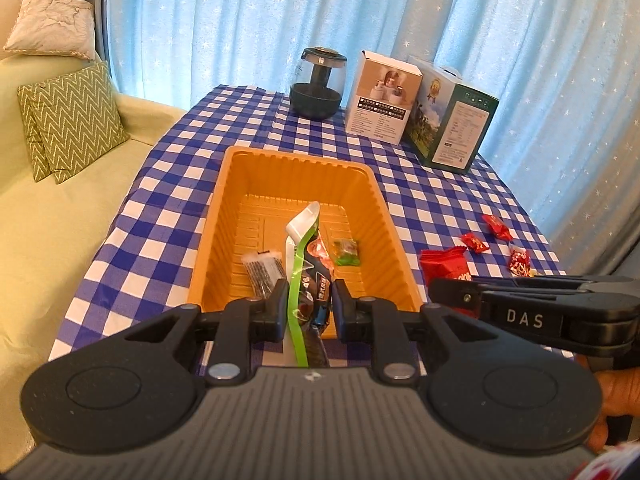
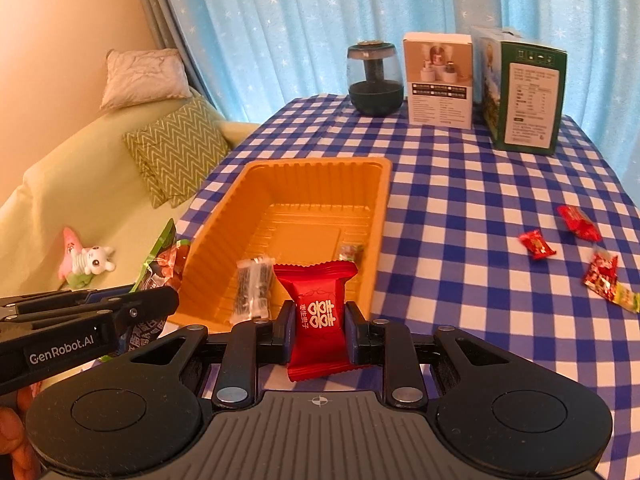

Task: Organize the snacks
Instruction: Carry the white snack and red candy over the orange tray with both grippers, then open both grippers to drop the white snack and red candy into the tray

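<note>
An orange plastic tray (image 1: 224, 216) (image 2: 384, 208) lies on the checked table with a clear-wrapped dark snack (image 1: 262, 272) (image 2: 252, 288) and a small green candy (image 1: 346, 252) (image 2: 351, 251) in it. My left gripper (image 1: 310, 304) is shut on a green and black snack packet (image 1: 306, 280), held upright over the tray's near end. That packet (image 2: 160, 264) also shows at the tray's left in the right wrist view. My right gripper (image 2: 318, 328) is shut on a red snack packet (image 2: 318, 312) (image 1: 444, 266) at the tray's near edge.
Three red candies (image 2: 536, 244) (image 1: 474, 242) lie loose on the cloth to the right. At the back stand a dark glass jar (image 1: 318, 82) (image 2: 374, 80) and two boxes (image 1: 382, 96) (image 2: 438, 80). A sofa (image 1: 60, 220) with cushions runs along the table's left.
</note>
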`<state>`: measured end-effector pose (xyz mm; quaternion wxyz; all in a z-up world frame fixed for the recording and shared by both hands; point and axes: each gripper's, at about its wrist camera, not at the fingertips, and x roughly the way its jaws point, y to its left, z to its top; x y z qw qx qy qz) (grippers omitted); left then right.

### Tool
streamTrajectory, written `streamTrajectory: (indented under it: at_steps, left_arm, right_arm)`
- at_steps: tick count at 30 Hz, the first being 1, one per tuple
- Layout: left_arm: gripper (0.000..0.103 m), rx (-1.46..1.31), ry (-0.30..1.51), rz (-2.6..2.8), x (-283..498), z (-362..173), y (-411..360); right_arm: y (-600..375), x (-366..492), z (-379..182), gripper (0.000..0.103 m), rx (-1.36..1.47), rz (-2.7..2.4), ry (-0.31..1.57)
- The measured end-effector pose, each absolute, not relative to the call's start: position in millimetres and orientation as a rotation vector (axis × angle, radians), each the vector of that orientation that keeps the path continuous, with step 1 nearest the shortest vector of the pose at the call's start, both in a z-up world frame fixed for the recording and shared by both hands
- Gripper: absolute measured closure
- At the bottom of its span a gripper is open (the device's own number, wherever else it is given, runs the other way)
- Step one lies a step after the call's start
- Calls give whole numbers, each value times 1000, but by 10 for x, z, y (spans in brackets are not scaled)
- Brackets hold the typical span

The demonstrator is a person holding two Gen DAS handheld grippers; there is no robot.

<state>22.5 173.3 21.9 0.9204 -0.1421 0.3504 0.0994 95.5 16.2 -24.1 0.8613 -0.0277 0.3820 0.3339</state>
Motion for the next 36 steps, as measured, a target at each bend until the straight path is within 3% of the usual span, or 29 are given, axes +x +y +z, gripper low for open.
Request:
streamTrajectory:
  at_steps: [36]
  left_arm:
    - [83, -248, 792, 163, 1201, -168, 2302]
  right_arm:
    - [720, 1840, -475, 78, -80, 678, 852]
